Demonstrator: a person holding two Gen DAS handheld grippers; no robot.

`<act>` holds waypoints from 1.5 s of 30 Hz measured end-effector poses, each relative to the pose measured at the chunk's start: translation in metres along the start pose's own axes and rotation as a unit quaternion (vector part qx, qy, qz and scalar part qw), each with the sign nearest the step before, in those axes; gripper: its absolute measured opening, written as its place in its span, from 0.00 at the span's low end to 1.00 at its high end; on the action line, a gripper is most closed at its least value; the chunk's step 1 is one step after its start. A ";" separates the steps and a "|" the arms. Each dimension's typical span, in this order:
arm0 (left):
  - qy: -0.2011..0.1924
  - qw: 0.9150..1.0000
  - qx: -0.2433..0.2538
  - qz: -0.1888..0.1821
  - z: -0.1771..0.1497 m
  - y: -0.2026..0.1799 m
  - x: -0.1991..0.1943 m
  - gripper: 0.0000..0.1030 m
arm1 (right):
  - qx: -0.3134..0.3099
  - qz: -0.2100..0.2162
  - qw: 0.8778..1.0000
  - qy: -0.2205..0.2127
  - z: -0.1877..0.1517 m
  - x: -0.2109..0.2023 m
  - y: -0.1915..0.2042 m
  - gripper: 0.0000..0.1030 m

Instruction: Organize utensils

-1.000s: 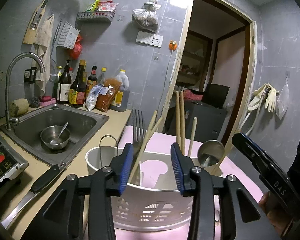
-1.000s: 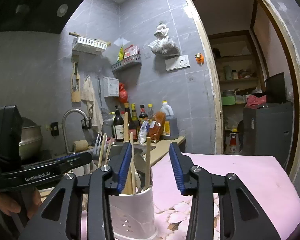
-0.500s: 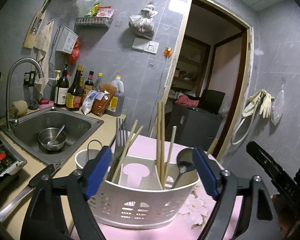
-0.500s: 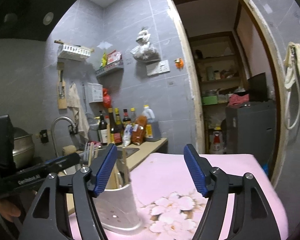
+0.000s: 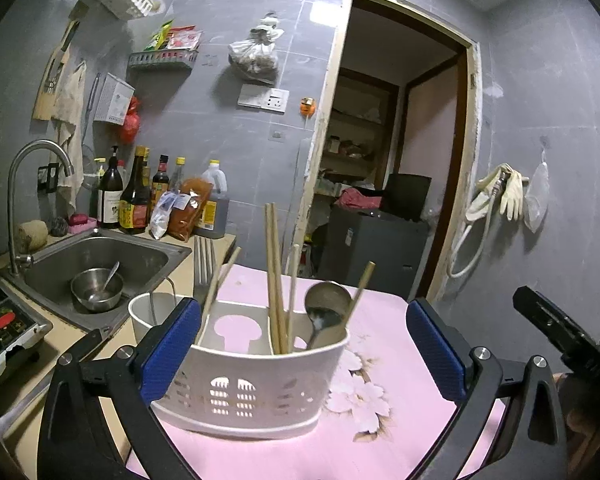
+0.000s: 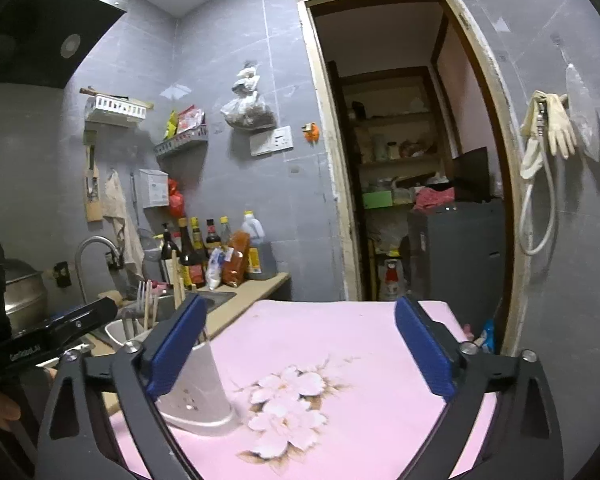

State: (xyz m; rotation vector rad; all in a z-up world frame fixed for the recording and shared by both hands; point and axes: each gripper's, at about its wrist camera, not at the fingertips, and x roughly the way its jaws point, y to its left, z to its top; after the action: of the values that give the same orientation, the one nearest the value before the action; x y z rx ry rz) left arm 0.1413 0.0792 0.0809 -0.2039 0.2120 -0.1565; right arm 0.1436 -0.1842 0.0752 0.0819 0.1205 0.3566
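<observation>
The left gripper (image 5: 303,348) stands wide apart, its jaws having just been opening, with the white utensil caddy (image 5: 252,388) between the blue pads (image 5: 171,350) but not pressed by either. The caddy sits upright on the pink floral cloth (image 5: 380,400), near its left edge. In it stand wooden chopsticks (image 5: 274,280), a metal ladle (image 5: 325,308) leaning to the right, and a fork (image 5: 203,264) at the left end. The right gripper (image 6: 298,344) has likewise just been spreading and is wide apart; nothing lies between its pads, and the caddy (image 6: 198,392) shows just behind its left finger. Beside the cloth on the left is a white cup (image 5: 150,312), then a steel sink (image 5: 140,252) holding a metal bowl (image 5: 96,290) with a spoon in it. Sauce bottles (image 5: 134,196) line the wall behind the sink. Beyond the cloth an open doorway (image 5: 392,160) shows shelves and a dark cabinet. Rubber gloves (image 5: 508,192) hang on the right wall.
</observation>
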 end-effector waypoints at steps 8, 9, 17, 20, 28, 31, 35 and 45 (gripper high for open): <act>0.006 1.000 0.014 0.003 -0.018 -0.014 -0.017 0.98 | -0.018 -0.038 0.999 0.021 -0.004 -0.028 0.000 1.00; 0.008 1.000 0.013 0.001 -0.020 -0.014 -0.019 0.98 | -0.022 -0.046 0.998 0.023 -0.006 -0.032 0.001 1.00; 0.028 0.999 0.017 0.006 -0.040 -0.018 -0.036 0.98 | -0.037 -0.087 0.995 0.033 -0.023 -0.059 0.005 1.00; 0.031 0.999 0.020 0.014 -0.047 -0.019 -0.043 0.98 | -0.045 -0.101 0.993 0.035 -0.029 -0.068 0.007 1.00; 0.026 0.998 0.034 0.035 -0.067 -0.024 -0.063 0.98 | -0.055 -0.125 0.990 0.034 -0.044 -0.091 0.017 1.00; 0.019 0.998 0.034 0.042 -0.074 -0.024 -0.070 0.98 | -0.059 -0.139 0.988 0.022 -0.050 -0.101 0.021 1.00; 0.012 0.998 0.040 0.052 -0.080 -0.024 -0.080 0.98 | -0.071 -0.158 0.985 0.007 -0.058 -0.112 0.027 1.00; 0.013 0.997 0.040 0.059 -0.094 -0.023 -0.096 0.98 | -0.069 -0.162 0.984 0.003 -0.071 -0.128 0.034 1.00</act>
State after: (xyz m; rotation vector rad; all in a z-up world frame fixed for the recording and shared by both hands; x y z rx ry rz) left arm 0.0243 0.0561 0.0147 -0.1096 0.2431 -0.0497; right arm 0.0040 -0.1935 0.0219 -0.0762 0.1129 0.0396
